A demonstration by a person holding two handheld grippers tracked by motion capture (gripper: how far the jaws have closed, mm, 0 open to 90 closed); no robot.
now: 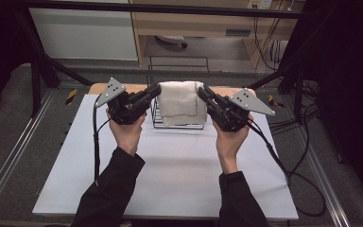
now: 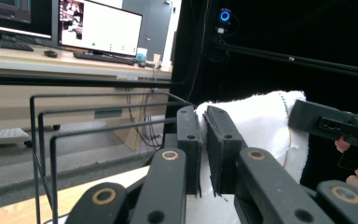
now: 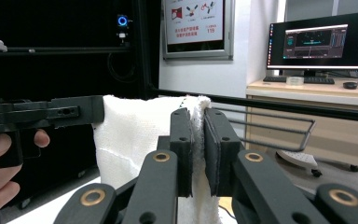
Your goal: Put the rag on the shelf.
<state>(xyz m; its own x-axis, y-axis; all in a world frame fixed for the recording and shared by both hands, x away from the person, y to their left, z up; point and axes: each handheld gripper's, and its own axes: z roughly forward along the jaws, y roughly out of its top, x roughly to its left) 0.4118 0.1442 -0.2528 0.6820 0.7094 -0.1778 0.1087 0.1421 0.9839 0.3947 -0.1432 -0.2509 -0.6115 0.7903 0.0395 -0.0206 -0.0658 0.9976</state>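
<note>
- The white folded cloth towel (image 1: 182, 101) hangs over the black wire rack (image 1: 157, 118) at the white counter's (image 1: 170, 175) far edge.
- Left gripper (image 1: 153, 92) clamps its left upper corner; right gripper (image 1: 203, 93) clamps the right.
- Its long axis spans between them, both hands equally near.

front: white table (image 1: 170, 179) open | back: wire rack (image 1: 179, 124), towel (image 1: 179, 101) block | rack interior possibly free

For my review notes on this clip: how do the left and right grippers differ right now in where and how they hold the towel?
The left gripper pinches the white towel at its top left corner; the right gripper pinches the top right corner. The left gripper reaches in beside the wire rack; the right gripper has the rack's bars behind it. Both are shut on the towel's upper edge, stretching it between them above the rack.
</note>
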